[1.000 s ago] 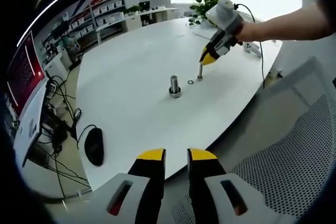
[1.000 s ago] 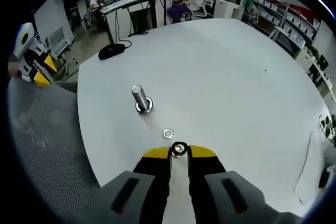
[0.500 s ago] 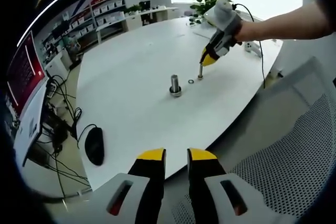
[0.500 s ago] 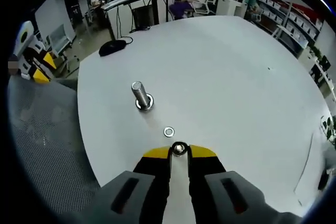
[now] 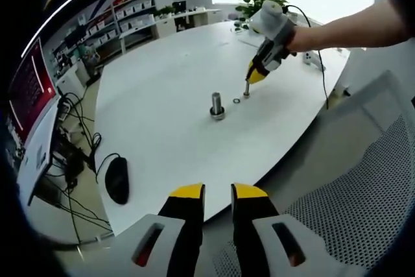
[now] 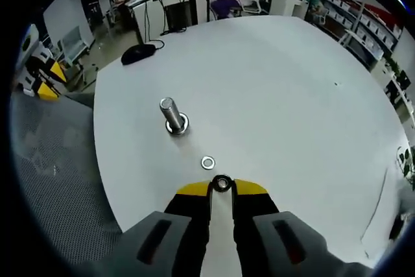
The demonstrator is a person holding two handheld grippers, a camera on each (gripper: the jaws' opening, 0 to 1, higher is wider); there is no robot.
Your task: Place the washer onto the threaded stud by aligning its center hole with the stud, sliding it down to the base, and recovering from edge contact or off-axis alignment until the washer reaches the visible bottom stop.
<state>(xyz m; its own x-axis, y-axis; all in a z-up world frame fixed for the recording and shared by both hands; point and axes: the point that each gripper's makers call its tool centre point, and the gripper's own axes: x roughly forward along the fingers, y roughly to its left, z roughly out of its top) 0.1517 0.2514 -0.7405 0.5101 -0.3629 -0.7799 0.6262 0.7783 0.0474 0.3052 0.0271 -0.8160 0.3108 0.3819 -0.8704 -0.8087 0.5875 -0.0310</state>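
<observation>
Threaded stud (image 6: pixel 172 116) upright on table (image 6: pixel 292 95), washer (image 6: pixel 207 162) flat beside it, right tool (image 6: pixel 222 187) clamped on small bolt (image 6: pixel 222 183), left tool (image 5: pixel 218 192) slightly apart

In the left gripper view, the right tongs (image 5: pixel 249 81) have drifted slightly up and to the left over the tabletop (image 5: pixel 162 95), carrying the small upright piece pinched at their tips. That piece now stands a little closer to the loose washer (image 5: pixel 237 101). In the right gripper view, the threaded stud (image 6: pixel 172 115) sits marginally farther out.
</observation>
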